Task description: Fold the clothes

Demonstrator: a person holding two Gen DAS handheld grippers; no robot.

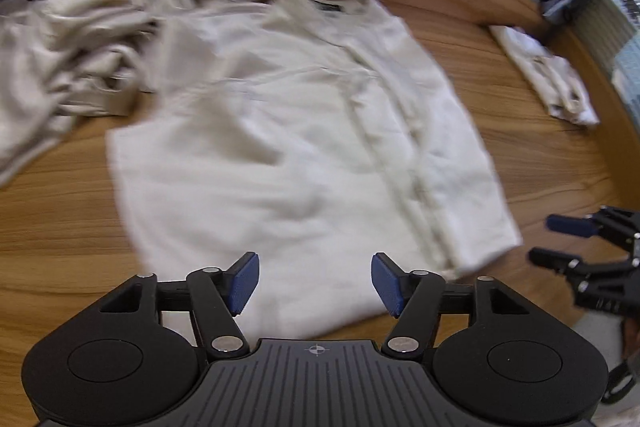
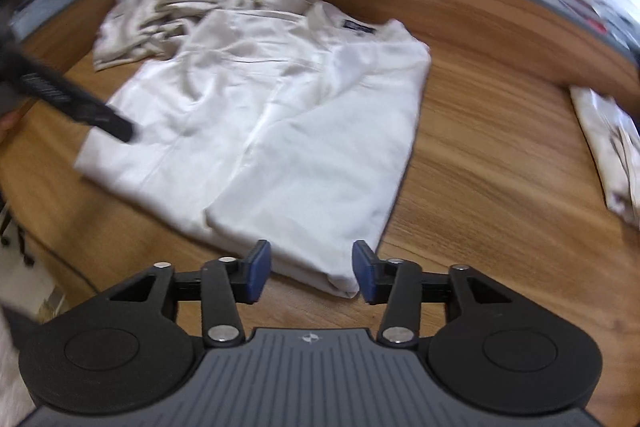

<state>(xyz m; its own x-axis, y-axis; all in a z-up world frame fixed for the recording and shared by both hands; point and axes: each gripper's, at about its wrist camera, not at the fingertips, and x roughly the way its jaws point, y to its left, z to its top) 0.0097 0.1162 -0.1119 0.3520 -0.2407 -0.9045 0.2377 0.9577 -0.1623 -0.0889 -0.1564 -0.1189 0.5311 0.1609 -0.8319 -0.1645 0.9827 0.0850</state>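
A white shirt (image 1: 304,131) (image 2: 280,123) lies spread flat on the wooden table (image 1: 520,155) (image 2: 480,147), collar at the far end and one side folded over along its length. My left gripper (image 1: 315,283) hovers open over the shirt's near hem, with nothing pinched between its blue pads. My right gripper (image 2: 312,275) is open above the shirt's near folded corner, and its pads do not press the cloth. The right gripper (image 1: 556,241) also shows at the right edge of the left wrist view. In the right wrist view, one blurred black finger (image 2: 92,111) of the left gripper reaches in over the shirt's left edge.
A crumpled pile of beige clothes (image 1: 80,39) (image 2: 160,15) lies at the far left, touching the shirt. A folded garment (image 1: 548,75) (image 2: 612,155) sits at the far right near the table's edge. A striped glass wall runs behind the table.
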